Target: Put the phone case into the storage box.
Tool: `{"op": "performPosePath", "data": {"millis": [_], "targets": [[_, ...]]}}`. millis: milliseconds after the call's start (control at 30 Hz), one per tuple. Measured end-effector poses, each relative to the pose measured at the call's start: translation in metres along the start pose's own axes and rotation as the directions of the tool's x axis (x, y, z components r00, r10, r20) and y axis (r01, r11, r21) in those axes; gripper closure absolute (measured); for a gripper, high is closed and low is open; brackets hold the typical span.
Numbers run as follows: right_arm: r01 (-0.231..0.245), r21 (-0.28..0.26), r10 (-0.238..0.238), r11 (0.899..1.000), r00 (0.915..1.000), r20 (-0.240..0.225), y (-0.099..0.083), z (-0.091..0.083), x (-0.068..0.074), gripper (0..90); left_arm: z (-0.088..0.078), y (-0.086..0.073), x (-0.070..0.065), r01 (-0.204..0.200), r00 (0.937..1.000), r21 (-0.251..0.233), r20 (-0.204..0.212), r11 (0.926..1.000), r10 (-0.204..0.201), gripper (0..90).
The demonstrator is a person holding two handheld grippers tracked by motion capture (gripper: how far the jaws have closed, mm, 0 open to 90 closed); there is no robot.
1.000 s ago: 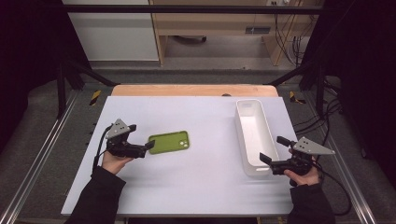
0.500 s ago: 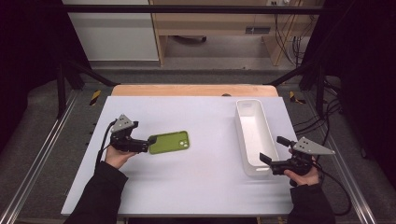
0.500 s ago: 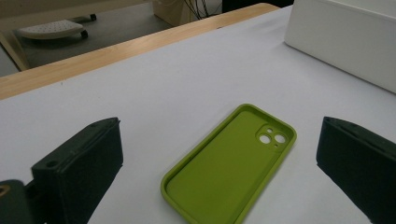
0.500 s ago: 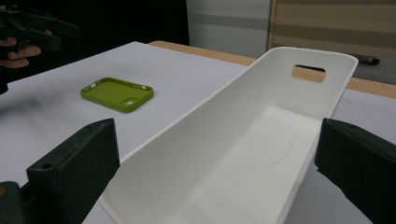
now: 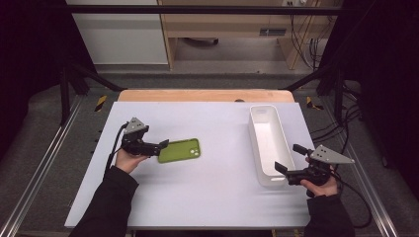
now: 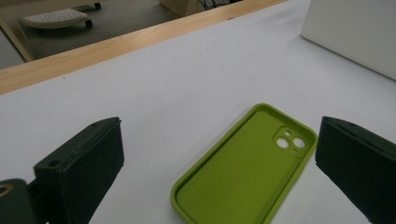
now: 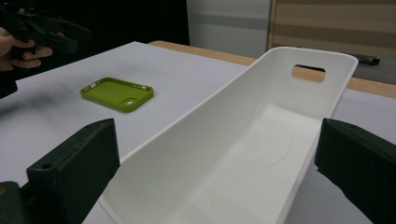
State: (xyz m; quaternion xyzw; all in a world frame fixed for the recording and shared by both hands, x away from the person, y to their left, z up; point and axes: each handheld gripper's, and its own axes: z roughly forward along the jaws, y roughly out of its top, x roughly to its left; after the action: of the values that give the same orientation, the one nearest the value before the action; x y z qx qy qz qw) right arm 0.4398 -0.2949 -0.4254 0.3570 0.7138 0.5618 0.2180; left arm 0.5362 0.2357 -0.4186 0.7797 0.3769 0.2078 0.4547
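Note:
A green phone case [image 5: 180, 150] lies flat on the white table, hollow side up, left of centre. My left gripper [image 5: 159, 146] is open right at the case's left end; in the left gripper view the case [image 6: 247, 165] lies between the wide-apart jaws, nothing gripped. A long white bin [image 5: 269, 143] stands on the right side, empty inside [image 7: 243, 158]. My right gripper [image 5: 288, 159] is open at the bin's near end, one jaw on each side of it. The right gripper view also shows the case [image 7: 117, 94] and the other hand's gripper [image 7: 42, 30] far left.
The white table [image 5: 207, 197] has a wooden strip [image 5: 202, 95] along its far edge. Metal frame rails [image 5: 44, 163] run along both sides, with cables [image 5: 356, 197] at the right. Open surface lies between the case and the bin.
My left gripper has moved right, toward the green case, and now reaches its left end. The right gripper and the bin have stayed put.

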Motion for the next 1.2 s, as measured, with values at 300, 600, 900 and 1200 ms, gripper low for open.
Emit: {"op": "performPosePath", "data": {"millis": [300, 600, 900, 1200], "targets": [[0.000, -0.001, 0.000, 1.000, 1.0000, 0.000, 0.000, 0.000, 0.000, 0.5, 0.013, 0.003, 0.003, 0.002, 0.9999, 0.025, -0.016, 0.9997, -0.001, 2.8], [0.001, -0.003, -0.001, 1.000, 1.0000, 0.000, 0.000, 0.000, 0.000, 0.5, 0.023, 0.005, 0.006, 0.005, 0.9993, 0.053, -0.037, 0.9986, -0.003, 6.0], [0.000, -0.003, 0.000, 1.000, 1.0000, -0.003, 0.000, 0.000, -0.001, 0.5, 0.032, 0.004, 0.009, 0.022, 0.9988, 0.073, -0.046, 0.9971, -0.019, 18.5], [-0.001, -0.001, 0.001, 1.000, 1.0000, -0.001, 0.000, 0.000, 0.000, 0.5, 0.038, 0.001, 0.010, 0.037, 0.9978, 0.070, -0.058, 0.9968, -0.033, 38.8]]}}
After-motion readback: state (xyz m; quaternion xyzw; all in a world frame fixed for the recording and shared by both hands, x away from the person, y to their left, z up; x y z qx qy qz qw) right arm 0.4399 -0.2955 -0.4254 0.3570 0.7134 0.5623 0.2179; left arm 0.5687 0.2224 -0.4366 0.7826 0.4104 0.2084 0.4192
